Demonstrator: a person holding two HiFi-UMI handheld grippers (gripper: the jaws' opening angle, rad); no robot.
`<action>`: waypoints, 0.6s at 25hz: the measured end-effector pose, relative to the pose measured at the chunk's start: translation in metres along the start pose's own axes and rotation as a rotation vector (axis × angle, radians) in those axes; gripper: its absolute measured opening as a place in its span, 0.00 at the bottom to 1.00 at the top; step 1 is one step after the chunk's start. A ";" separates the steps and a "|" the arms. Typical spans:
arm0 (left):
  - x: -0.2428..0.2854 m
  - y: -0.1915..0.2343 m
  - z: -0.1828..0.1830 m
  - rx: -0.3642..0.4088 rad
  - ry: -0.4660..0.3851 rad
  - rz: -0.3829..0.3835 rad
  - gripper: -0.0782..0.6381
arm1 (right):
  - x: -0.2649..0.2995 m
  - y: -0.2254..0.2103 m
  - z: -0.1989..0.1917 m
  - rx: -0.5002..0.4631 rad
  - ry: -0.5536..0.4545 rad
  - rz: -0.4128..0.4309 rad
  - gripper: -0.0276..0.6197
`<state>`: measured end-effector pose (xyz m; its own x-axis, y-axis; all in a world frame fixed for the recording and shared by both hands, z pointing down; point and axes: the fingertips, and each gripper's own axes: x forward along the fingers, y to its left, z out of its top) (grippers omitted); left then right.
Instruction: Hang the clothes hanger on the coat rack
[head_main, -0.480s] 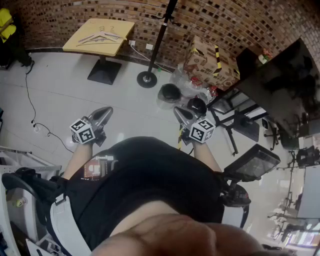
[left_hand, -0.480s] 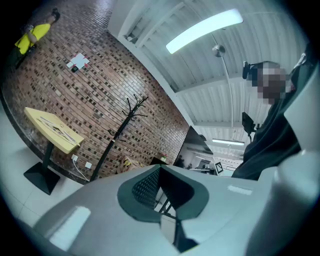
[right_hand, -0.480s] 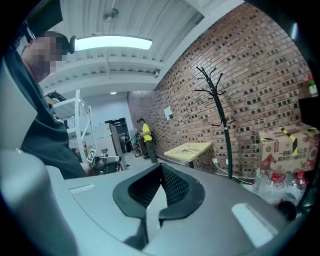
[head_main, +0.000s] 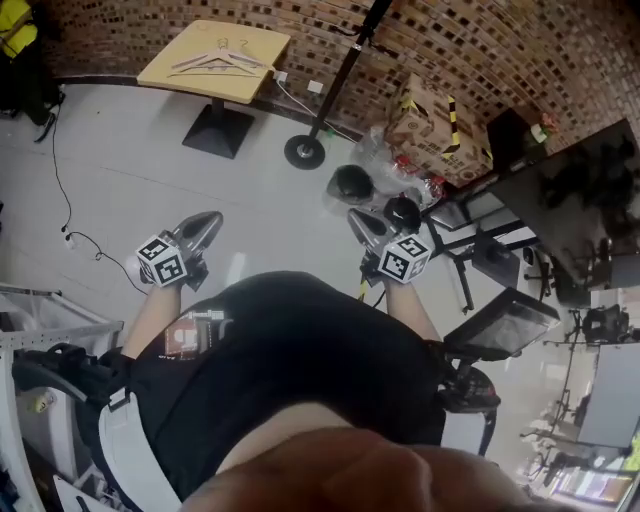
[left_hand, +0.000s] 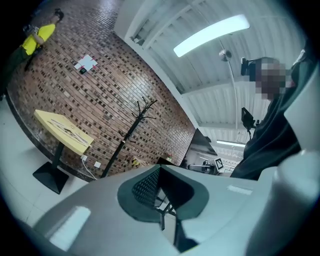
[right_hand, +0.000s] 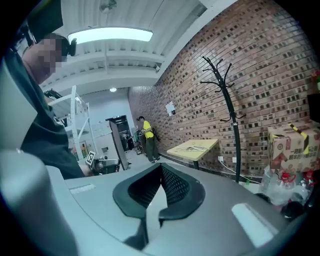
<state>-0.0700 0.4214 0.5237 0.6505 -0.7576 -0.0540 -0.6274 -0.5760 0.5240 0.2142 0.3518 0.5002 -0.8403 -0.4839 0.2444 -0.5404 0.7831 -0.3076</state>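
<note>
Wooden clothes hangers (head_main: 220, 62) lie on a small yellow table (head_main: 172, 75) against the brick wall, far ahead of me. The black coat rack (head_main: 330, 100) stands on its round base just right of the table. My left gripper (head_main: 207, 227) and right gripper (head_main: 360, 224) are held close to my body, side by side, both shut and empty. The left gripper view has its gripper (left_hand: 159, 169) facing the table (left_hand: 75, 145), hangers (left_hand: 67, 131) and rack (left_hand: 131, 127). From the right gripper (right_hand: 161, 167) I see the rack (right_hand: 227, 100), table (right_hand: 202, 150) and hangers (right_hand: 195, 147).
Cardboard boxes (head_main: 425, 115), plastic bags and two dark helmets (head_main: 350, 185) lie right of the rack base. A black desk and monitor (head_main: 575, 190) stand at the right, a white frame (head_main: 40, 320) at the left. A cable (head_main: 60, 180) runs across the floor. A person in yellow (right_hand: 147, 131) stands far off.
The head view has shifted slightly, so the table and rack sit a little further right. Both grippers keep their place and stay shut.
</note>
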 end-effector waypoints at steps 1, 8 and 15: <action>0.001 0.004 0.000 -0.005 -0.002 0.006 0.11 | 0.004 -0.002 0.000 0.002 0.006 0.003 0.06; 0.038 0.025 -0.012 0.006 -0.001 0.037 0.11 | 0.029 -0.055 -0.002 0.023 0.016 0.055 0.06; 0.114 0.049 0.022 0.043 -0.042 0.158 0.11 | 0.079 -0.144 0.033 0.019 0.027 0.201 0.06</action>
<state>-0.0363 0.3004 0.5245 0.5244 -0.8514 -0.0102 -0.7387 -0.4608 0.4918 0.2241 0.1879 0.5331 -0.9300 -0.3078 0.2008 -0.3630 0.8550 -0.3703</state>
